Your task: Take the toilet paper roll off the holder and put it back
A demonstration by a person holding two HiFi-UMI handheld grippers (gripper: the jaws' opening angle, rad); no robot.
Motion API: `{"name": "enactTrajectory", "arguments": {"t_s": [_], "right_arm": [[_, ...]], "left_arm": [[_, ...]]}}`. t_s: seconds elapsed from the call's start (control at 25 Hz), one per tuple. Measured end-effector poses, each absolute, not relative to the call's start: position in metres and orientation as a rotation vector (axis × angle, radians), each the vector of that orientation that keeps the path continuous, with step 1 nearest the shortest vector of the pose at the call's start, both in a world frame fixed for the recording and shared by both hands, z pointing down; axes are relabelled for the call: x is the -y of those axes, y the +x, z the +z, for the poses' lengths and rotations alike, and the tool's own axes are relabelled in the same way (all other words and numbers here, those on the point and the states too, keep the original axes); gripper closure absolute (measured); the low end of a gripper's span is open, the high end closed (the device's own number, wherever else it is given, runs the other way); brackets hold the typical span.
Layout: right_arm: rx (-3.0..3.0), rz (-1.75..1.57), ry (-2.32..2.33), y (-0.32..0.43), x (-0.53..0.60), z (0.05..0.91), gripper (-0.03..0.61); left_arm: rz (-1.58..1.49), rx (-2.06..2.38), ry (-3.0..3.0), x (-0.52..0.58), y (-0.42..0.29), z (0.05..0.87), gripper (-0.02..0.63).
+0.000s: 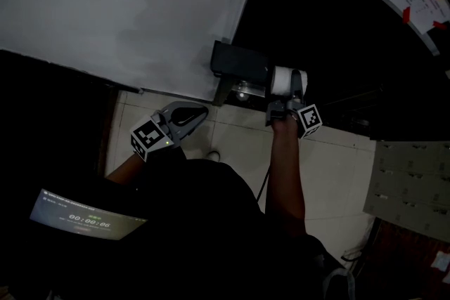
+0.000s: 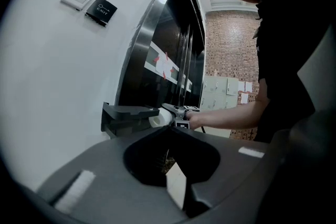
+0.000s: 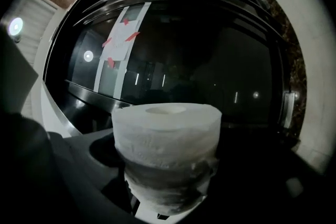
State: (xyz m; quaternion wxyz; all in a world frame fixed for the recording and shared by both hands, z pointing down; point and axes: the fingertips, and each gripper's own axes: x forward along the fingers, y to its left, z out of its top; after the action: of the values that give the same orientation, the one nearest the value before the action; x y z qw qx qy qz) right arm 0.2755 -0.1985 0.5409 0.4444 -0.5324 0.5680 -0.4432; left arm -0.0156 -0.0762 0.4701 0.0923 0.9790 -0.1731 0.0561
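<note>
- Toilet paper roll (image 3: pixel 167 139): pinched across its lower half by the right tongs (image 1: pixel 288 93). The paper dents in where the pads bite. The jaws stand wide only because the roll is wide.
- In the right gripper view the core hole faces 12 o'clock. The grip is on the roll's outer wrap, which leaves the core free. That looks deliberate, since sliding on or off a peg needs an open core.
- Place: in the head view the roll sits right against the open end of the holder (image 1: pixel 235 61), at its 3 o'clock. I cannot tell whether the core is on the peg or just clear of it.
- Holder: a dark grey bracket fixed low on the white wall (image 1: pixel 105 24). The dark glass door (image 1: pixel 337 31) begins just beside it at 3 o'clock.
- Left tongs (image 1: pixel 191 114): pressed together with nothing in them. They hang at 7 o'clock of the holder, apart from it, over the floor tiles (image 1: pixel 330 172).
- They point toward the bracket, probably parked out of the way, as the roll looks like a one-hand job.
</note>
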Motion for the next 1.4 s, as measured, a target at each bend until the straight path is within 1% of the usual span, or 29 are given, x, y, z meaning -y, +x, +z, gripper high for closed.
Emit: {"name": "enactTrajectory", "arguments": {"t_s": [0.16, 0.76, 1.0, 1.4], "right_arm": [[-1.368, -1.147, -1.298, 0.267, 0.199, 0.561, 0.112], [-1.304, -1.284, -1.19, 0.202, 0.207, 0.583, 0.112], [-1.195, -1.297, -1.155, 0.193, 0.207, 0.595, 0.112], [-1.257, -1.346, -1.122, 0.132, 0.212, 0.592, 0.112]], "left_arm": [[0.171, 0.52, 2.903, 0.076, -0.017, 0.471, 0.609], [0.175, 0.535, 2.899, 0.076, -0.02, 0.471, 0.609], [0.175, 0.545, 2.895, 0.075, -0.024, 0.474, 0.609], [0.182, 0.574, 2.888, 0.076, -0.027, 0.475, 0.609]]}}
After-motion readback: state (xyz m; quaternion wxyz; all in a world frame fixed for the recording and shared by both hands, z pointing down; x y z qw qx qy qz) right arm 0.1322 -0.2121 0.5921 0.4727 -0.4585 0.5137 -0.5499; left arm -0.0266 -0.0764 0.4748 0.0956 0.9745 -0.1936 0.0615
